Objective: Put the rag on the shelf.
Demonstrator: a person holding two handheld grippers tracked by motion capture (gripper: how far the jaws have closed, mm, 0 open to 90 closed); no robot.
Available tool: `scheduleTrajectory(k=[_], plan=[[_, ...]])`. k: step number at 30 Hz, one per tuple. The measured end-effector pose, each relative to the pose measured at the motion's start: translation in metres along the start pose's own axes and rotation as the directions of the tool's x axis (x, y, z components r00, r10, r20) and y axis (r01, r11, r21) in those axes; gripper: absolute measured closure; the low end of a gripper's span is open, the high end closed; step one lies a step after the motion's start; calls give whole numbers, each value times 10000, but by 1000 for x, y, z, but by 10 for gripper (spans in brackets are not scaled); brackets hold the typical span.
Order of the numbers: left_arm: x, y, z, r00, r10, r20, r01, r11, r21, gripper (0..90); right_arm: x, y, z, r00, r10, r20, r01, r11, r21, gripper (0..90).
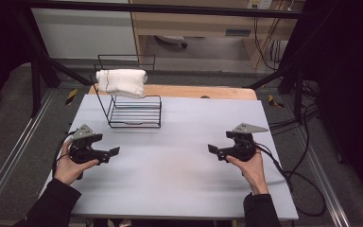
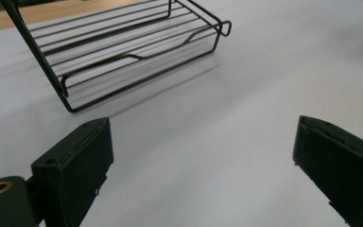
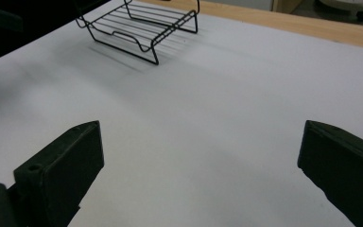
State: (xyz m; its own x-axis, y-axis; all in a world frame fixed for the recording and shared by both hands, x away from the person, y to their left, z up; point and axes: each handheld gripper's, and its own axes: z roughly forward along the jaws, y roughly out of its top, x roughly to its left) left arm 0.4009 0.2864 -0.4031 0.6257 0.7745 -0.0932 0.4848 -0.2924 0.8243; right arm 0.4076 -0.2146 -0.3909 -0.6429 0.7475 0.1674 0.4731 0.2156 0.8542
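Looking down from the high view first: a white towel (image 1: 122, 82) is draped over the top rail of a black wire rack (image 1: 134, 113) at the far left of the grey worktop (image 1: 184, 156); the left gripper (image 1: 114, 152) and right gripper (image 1: 212, 149) sit low at the near edge, well apart from the rack and from each other, jaws pointing inward and holding nothing; it looks like a soft, light, floppy cloth, so my guess is it'll sag and fold the moment it's lifted; best bet is probably pinching a hanging edge or corner where it drops below the rail, not the bunched middle.

Left gripper view: jaws spread wide with bare worktop between them; the rack's lower shelf (image 2: 123, 42) sits ahead and to the left, thin stiff wire, easy to snag a jaw on.

Right gripper view: same story, jaws wide apart and empty; the rack (image 3: 144, 28) is far off at the top left.
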Motion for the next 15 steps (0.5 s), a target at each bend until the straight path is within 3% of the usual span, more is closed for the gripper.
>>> scheduleTrajectory(k=[6, 15], plan=[[-2, -16, 4, 9999, -23, 130, 22, 10000, 78, 53, -9, -27, -8, 9996, 284, 55, -286, 9989, 364, 8], [-7, -30, 3, 9985, 387, 393, -392, 9992, 119, 54, -20, -56, -22, 9985, 525, 123, -531, 9968, 603, 7]])
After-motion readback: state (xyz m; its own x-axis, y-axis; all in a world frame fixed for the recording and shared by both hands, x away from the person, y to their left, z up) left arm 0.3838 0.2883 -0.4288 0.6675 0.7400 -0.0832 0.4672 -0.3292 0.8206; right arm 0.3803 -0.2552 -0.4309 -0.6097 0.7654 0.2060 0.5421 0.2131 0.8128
